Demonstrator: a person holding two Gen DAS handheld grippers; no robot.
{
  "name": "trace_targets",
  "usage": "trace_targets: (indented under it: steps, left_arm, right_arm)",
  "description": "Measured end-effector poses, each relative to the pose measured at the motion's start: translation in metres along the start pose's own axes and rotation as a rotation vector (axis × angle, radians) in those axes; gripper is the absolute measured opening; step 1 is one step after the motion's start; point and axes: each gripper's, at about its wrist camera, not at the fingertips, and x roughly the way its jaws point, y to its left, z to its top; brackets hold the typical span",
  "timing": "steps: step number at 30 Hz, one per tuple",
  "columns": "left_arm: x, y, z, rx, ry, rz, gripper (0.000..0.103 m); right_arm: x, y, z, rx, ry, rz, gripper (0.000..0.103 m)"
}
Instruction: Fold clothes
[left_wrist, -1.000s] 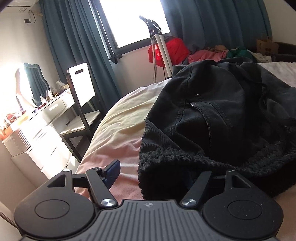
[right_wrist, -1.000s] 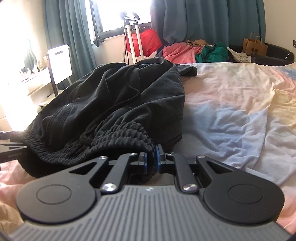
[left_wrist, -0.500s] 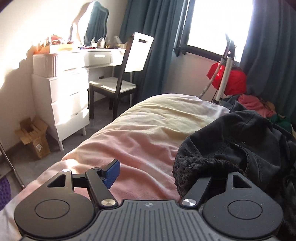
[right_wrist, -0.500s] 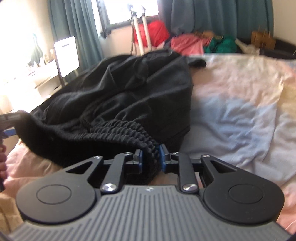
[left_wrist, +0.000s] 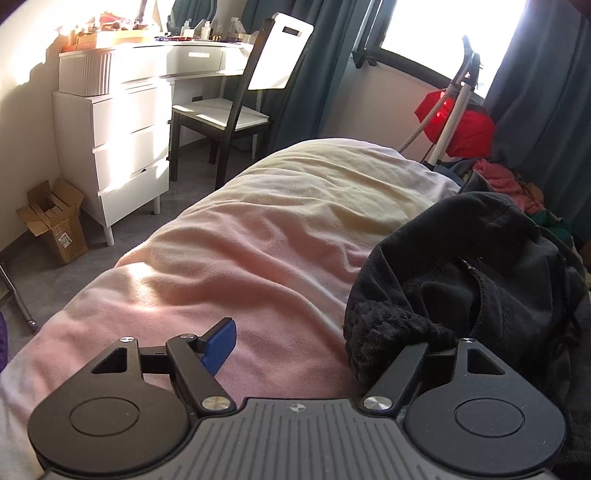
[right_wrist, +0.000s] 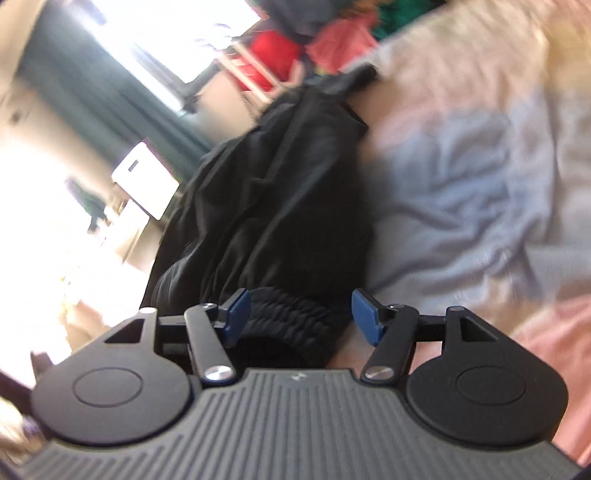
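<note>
A black garment (left_wrist: 480, 266) with a ribbed waistband lies bunched on the pastel bed cover (left_wrist: 258, 236). My left gripper (left_wrist: 325, 343) is open at its left edge. Its blue left pad (left_wrist: 218, 345) is over bare pink cover, and the waistband (left_wrist: 391, 325) drapes over and hides its right finger. In the blurred, tilted right wrist view my right gripper (right_wrist: 299, 312) has its jaws opening. The ribbed waistband (right_wrist: 291, 314) sits between them, beside the left pad (right_wrist: 236, 314) and clear of the right pad (right_wrist: 364, 317). The rest of the garment (right_wrist: 280, 192) stretches away over the cover (right_wrist: 461, 184).
Left of the bed stand a white dresser (left_wrist: 125, 122), a dark chair (left_wrist: 236, 110) and an open cardboard box (left_wrist: 55, 221) on the floor. Beyond the bed's far end are a pole stand with a red item (left_wrist: 458, 125) and a heap of clothes (left_wrist: 498, 177).
My right gripper has let go of the waistband, its jaws spreading, and it has rolled so the view tilts. My left gripper has swung left, away from the garment and toward the dresser.
</note>
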Motion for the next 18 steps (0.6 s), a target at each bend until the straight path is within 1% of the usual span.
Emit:
trace_targets:
  steps: [3, 5, 8, 9, 10, 11, 12, 13, 14, 15, 16, 18]
  left_arm:
    - [-0.015, 0.001, -0.002, -0.069, 0.022, -0.068, 0.077]
    - [-0.019, 0.004, -0.001, -0.132, 0.021, -0.111, 0.080]
    - [-0.023, 0.008, 0.002, -0.200, 0.005, -0.128, 0.082]
    - [-0.025, 0.010, 0.003, -0.222, -0.014, -0.133, 0.083]
    - [-0.028, 0.012, 0.003, -0.245, -0.037, -0.138, 0.086]
    - [-0.031, 0.014, 0.005, -0.269, -0.062, -0.152, 0.087]
    - [-0.033, 0.016, 0.006, -0.288, -0.082, -0.175, 0.088]
    - [-0.033, 0.017, 0.008, -0.301, -0.091, -0.196, 0.090]
    - [-0.033, 0.017, 0.009, -0.312, -0.098, -0.218, 0.091]
    - [-0.030, 0.017, 0.008, -0.322, -0.094, -0.232, 0.094]
    - [-0.024, 0.016, 0.007, -0.328, -0.075, -0.235, 0.095]
    - [-0.009, 0.013, 0.004, -0.337, -0.027, -0.238, 0.096]
  right_arm:
    - [0.012, -0.012, -0.002, 0.105, 0.008, 0.028, 0.064]
    - [0.019, -0.017, -0.003, 0.135, 0.015, 0.023, 0.064]
    - [0.032, -0.022, -0.005, 0.160, 0.042, 0.020, 0.064]
    - [0.037, -0.025, -0.006, 0.176, 0.050, 0.027, 0.064]
    - [0.041, -0.028, -0.006, 0.198, 0.058, 0.038, 0.065]
    - [0.045, -0.031, -0.007, 0.219, 0.065, 0.049, 0.067]
    - [0.049, -0.035, -0.007, 0.243, 0.074, 0.062, 0.074]
    - [0.053, -0.039, -0.007, 0.267, 0.084, 0.085, 0.078]
    - [0.057, -0.042, -0.007, 0.284, 0.097, 0.112, 0.079]
    - [0.061, -0.042, -0.007, 0.291, 0.112, 0.136, 0.079]
    - [0.064, -0.041, -0.006, 0.287, 0.123, 0.151, 0.079]
    - [0.069, -0.035, -0.006, 0.249, 0.128, 0.146, 0.079]
